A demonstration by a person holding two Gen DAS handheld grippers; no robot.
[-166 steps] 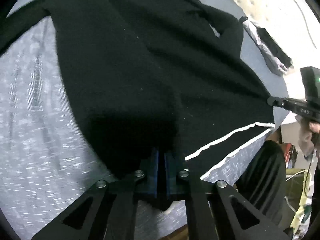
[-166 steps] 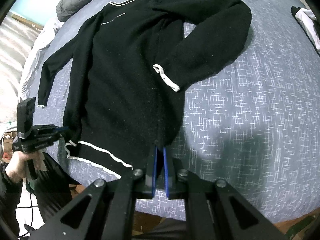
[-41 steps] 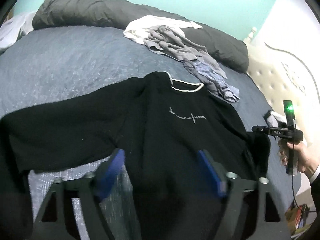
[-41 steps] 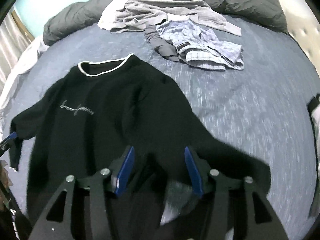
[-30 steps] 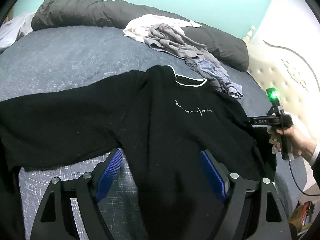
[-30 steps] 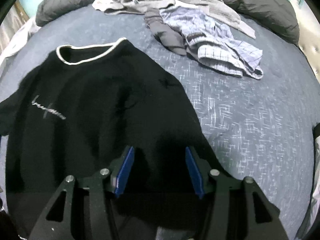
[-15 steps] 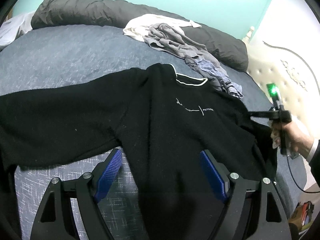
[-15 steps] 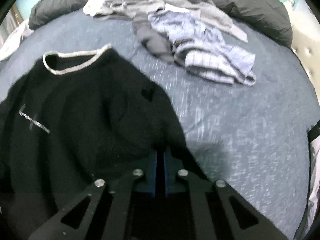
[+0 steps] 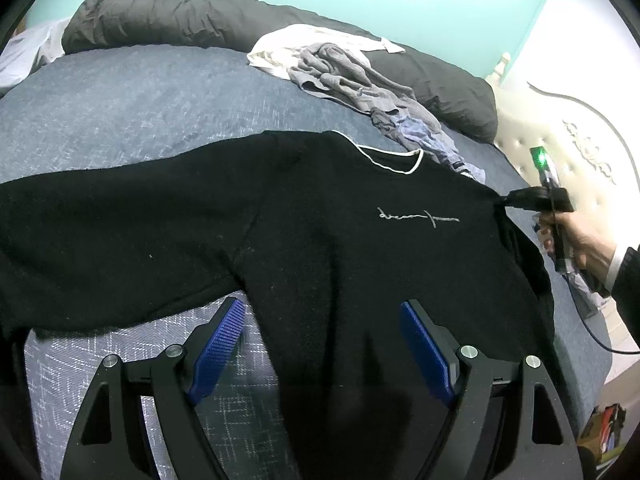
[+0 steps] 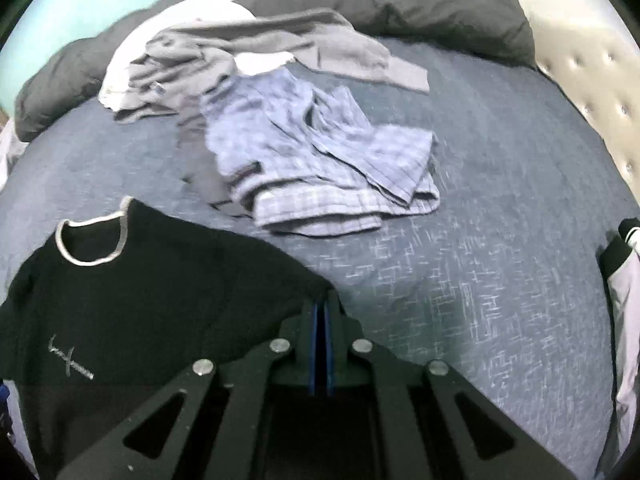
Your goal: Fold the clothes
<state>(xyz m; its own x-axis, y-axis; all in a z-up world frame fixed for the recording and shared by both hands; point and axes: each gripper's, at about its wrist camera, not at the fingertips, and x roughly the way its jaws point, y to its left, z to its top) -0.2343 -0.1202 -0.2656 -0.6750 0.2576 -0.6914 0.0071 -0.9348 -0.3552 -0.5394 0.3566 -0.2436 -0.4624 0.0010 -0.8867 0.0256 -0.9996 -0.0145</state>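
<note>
The black knit sweater with white-trimmed collar (image 9: pixel 340 240) lay flat on the blue-grey bedspread (image 9: pixel 140 100). The right gripper (image 10: pixel 320 316) pinched its shoulder edge; the left gripper (image 9: pixel 320 344) hovered wide, holding nothing. That thin 1-point pinch could slip, dragging the sweater askew.

- The black sweater (image 9: pixel 340 248) is matt, fuzzy knit cloth with pale lint specks and a smooth white neck trim.
- The bed cover (image 10: pixel 500 208) is woven blue-grey cloth with a fine crosshatch.
- The left tool (image 9: pixel 320 352) has matt black plastic arms, shiny metal rivets and ribbed blue pads (image 9: pixel 218 344).
- The headboard (image 10: pixel 592 80), beyond the bed cover, looks smooth, tufted and cream.
</note>
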